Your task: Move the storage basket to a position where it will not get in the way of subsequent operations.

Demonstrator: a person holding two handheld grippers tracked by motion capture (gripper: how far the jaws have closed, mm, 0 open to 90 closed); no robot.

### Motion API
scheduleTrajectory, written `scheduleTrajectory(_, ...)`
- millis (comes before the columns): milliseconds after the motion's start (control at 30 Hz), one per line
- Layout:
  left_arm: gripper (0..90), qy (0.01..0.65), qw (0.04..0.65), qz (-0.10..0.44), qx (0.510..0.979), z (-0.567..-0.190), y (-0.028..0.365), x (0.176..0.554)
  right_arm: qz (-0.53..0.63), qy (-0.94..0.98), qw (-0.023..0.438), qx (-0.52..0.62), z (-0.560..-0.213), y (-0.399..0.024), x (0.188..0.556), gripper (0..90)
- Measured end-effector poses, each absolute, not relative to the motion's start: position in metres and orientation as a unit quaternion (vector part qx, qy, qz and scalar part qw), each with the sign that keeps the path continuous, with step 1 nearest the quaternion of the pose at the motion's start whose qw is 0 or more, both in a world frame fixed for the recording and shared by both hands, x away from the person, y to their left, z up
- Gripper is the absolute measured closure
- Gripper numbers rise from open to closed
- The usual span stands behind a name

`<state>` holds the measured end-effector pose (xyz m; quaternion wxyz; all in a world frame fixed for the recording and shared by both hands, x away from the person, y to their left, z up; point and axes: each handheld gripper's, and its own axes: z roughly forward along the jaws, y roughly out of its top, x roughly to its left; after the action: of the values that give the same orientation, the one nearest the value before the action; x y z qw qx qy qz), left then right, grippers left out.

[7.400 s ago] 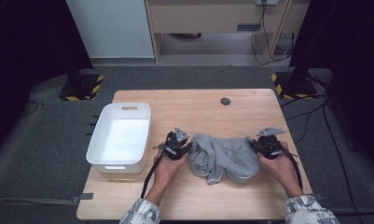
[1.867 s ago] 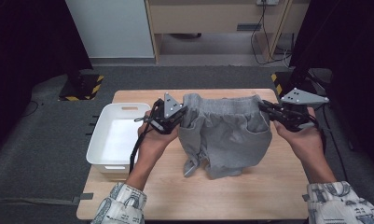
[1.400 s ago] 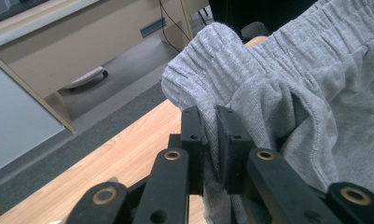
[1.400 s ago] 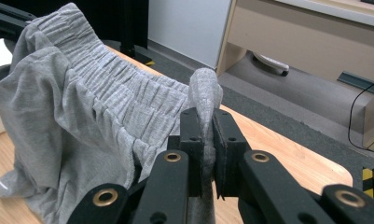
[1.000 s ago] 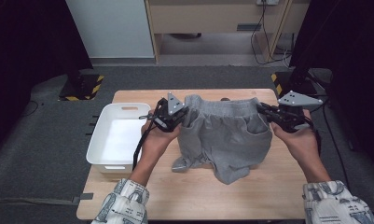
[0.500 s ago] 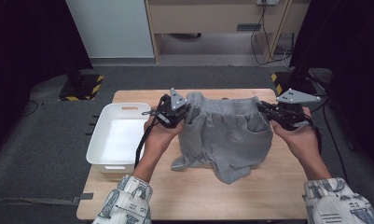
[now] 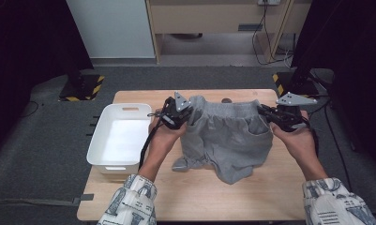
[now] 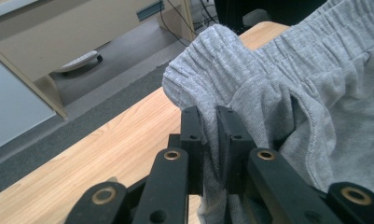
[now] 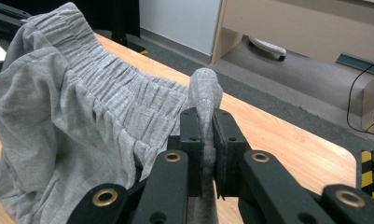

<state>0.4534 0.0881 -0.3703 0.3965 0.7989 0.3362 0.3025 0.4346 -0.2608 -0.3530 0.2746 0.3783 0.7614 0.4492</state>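
I hold the grey shorts by the waistband, left gripper and right gripper each with jaws clenched on a corner; lowered since a moment ago, the hem now rests on the desk, ready for flattening beside the white bin.

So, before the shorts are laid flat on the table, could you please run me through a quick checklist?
1. Left gripper shut on the waistband of the grey shorts: ok.
2. Right gripper shut on the waistband's other end: ok.
3. Waistband stretched between the grippers: ok.
4. Legs lying smooth: not ok, the lower part is bunched on the table.
5. White bin apart from the shorts: ok.
6. Small dark object behind the waistband out of the way: cannot tell.
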Motion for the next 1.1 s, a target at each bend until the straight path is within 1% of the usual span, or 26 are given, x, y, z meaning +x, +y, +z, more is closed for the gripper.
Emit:
scheduleTrajectory(400, 81.6, 0.352, 0.377, 0.298, 0.803, -0.389, 0.084, 0.474, 0.434, 0.768, 0.271, 0.385, -0.369, -0.255, 0.454, 84.1)
scheduleTrajectory(700, 81.5, 0.361, 0.363, 0.293, 0.807, -0.409, 0.078, 0.491, 0.427, 0.772, 0.263, 0.391, -0.388, -0.256, 0.469, 84.0)
scheduleTrajectory(1100, 81.5, 0.369, 0.359, 0.289, 0.807, -0.418, 0.079, 0.504, 0.421, 0.775, 0.251, 0.4, -0.403, -0.254, 0.483, 84.0)
